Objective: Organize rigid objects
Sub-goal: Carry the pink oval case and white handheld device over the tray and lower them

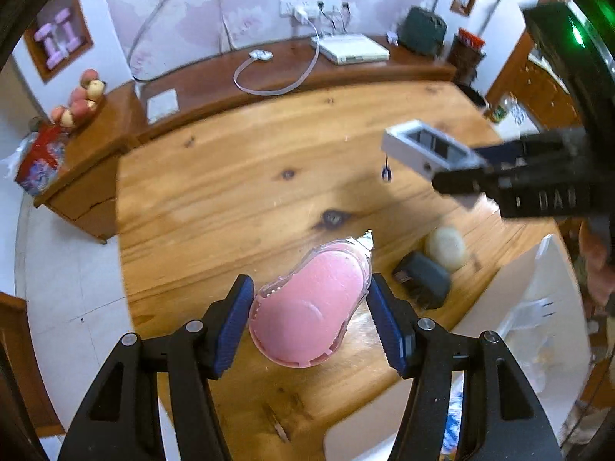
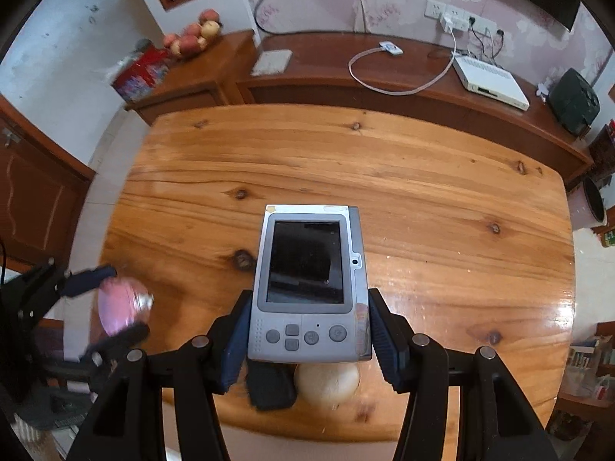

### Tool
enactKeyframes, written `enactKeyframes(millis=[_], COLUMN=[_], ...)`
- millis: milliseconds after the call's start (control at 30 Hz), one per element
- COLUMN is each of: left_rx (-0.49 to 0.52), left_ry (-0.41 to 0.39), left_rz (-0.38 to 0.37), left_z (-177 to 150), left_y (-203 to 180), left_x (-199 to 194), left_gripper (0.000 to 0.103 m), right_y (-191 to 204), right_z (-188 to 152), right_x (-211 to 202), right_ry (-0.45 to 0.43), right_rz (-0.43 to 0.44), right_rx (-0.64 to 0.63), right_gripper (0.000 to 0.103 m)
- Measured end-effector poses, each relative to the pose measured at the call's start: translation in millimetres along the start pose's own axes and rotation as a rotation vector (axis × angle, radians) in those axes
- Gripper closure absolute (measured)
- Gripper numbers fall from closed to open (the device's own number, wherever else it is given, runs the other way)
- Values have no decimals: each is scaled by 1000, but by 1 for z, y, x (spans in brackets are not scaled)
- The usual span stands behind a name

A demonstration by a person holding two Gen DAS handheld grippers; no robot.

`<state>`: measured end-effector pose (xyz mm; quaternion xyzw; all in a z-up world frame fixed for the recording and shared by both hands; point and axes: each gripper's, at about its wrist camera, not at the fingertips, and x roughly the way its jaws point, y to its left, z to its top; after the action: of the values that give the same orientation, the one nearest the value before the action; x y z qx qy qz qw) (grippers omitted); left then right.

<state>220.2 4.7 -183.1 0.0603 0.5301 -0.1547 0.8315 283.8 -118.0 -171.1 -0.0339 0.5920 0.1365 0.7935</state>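
My left gripper [image 1: 311, 286] is shut on a pink tape dispenser with a clear shell [image 1: 307, 307] and holds it above the round wooden table [image 1: 230, 192]. The right wrist view shows that gripper [image 2: 111, 301] and the blurred dispenser [image 2: 121, 303] at the left. My right gripper [image 2: 310, 296] is shut on a grey handheld device with a dark screen and buttons [image 2: 307, 269], also off the table. From the left wrist view the device [image 1: 426, 148] hangs at the right. A black adapter [image 1: 423, 280] and a cream rounded object [image 1: 447, 247] lie side by side on the table.
A white bin [image 1: 499, 307] stands at the table's lower right edge. Behind the table runs a brown sideboard [image 2: 346, 88] bearing a white box [image 2: 492, 82], a looped cable, fruit [image 2: 192, 36] and a red carton. White floor tiles lie to the left.
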Motion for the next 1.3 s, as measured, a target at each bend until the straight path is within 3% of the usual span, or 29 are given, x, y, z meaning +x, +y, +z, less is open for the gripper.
enactKeyframes(millis=[167, 333, 433, 567, 733, 900, 1000, 1033, 1133, 1300], left_rx=[-7, -9, -77, -218, -371, -419, -456, -463, -420, -393], left_ry=[-57, -59, -29, -41, -34, -32, -24, -18, -42, -52], left_rz=[-11, -20, -35, -119, -155, -8, -26, -35, 39, 52], left_z=[-14, -53, -77, -114, -151, -171, -181, -184, -183, -185], left_y=[-14, -42, -51, -59, -67, -70, -67, -67, -76, -81], left_x=[-48, -82, -89, -93, -76, -60, -50, -46, -44, -40], left_gripper=[39, 39, 39, 39, 39, 39, 39, 39, 39, 39], right_y=[0, -3, -7, -10, -11, -5, -2, 3, 12, 16], right_z=[-33, -90, -126, -177, -228, -257, -268, -271, -275, -276], right_x=[-50, -97, -116, -131, -124, -99, -80, -75, -64, -53], right_ry=[-75, -144, -179, -210, -194, -156, -105, -92, -66, -49], right_rz=[80, 137, 152, 177, 273, 265, 271, 265, 259, 256], right_rx=[-11, -37, -42, -34, 13, 27, 37, 30, 9, 4], right_gripper=[46, 46, 46, 46, 46, 46, 46, 46, 46, 46])
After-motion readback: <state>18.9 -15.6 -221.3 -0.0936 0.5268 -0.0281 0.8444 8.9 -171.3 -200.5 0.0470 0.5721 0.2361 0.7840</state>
